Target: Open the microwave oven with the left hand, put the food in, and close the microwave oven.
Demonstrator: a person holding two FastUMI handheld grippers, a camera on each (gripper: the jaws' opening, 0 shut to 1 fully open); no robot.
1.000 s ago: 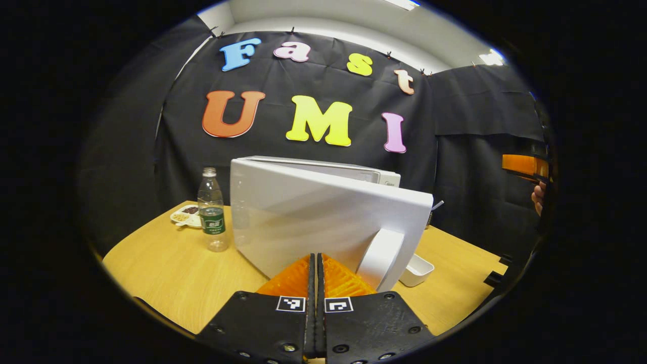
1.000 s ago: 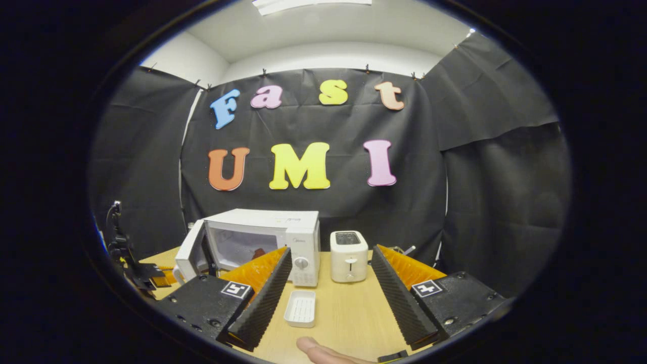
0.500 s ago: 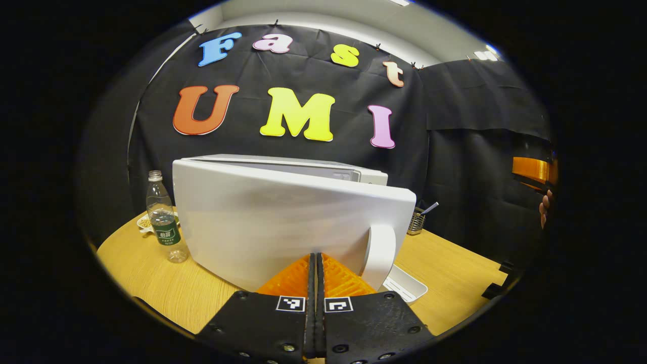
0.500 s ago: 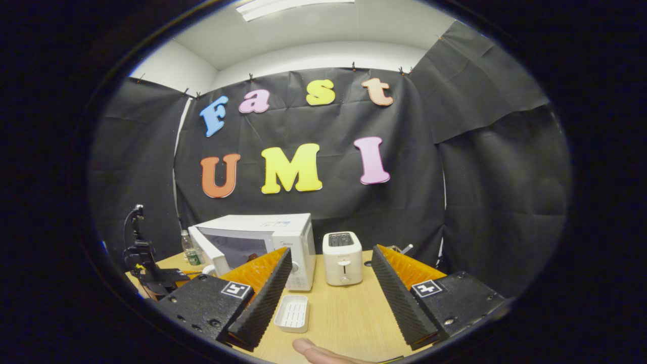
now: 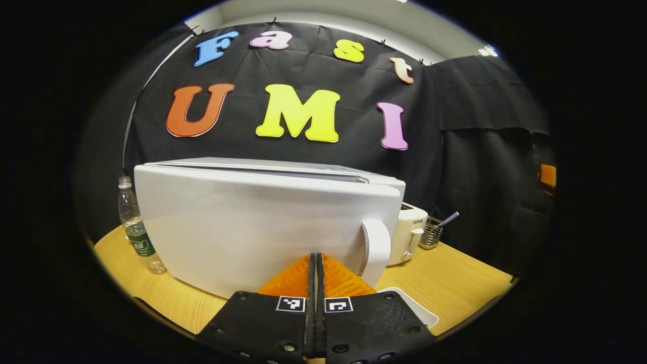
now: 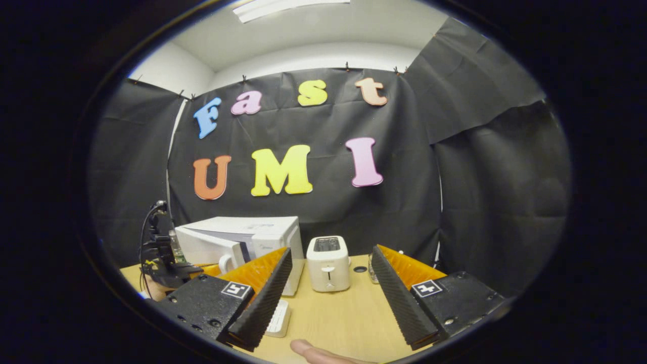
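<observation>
The white microwave (image 5: 263, 172) stands on the wooden table (image 5: 455, 283). Its door (image 5: 242, 227) is swung almost flat against the body, with a thin gap left at the handle side. The door hides the oven's inside. My left gripper (image 5: 316, 259) is shut with nothing between its fingers, and its tips are at the door face just left of the white handle (image 5: 376, 247). In the right gripper view the microwave (image 6: 252, 232) is at the left, with the left gripper (image 6: 169, 265) in front of it. My right gripper (image 6: 331, 251) is held open and empty, well back from the oven.
A white toaster (image 6: 328, 258) stands right of the microwave, with a small metal utensil holder (image 5: 433, 235) beyond it. A white tray (image 5: 412, 306) lies on the table before the oven. A water bottle (image 5: 135, 227) stands left of it. A person's finger (image 6: 313, 351) is at the bottom edge.
The microwave door has swung from wide open to nearly shut, with my shut left gripper following against it. The right gripper stayed open and drew back slightly.
</observation>
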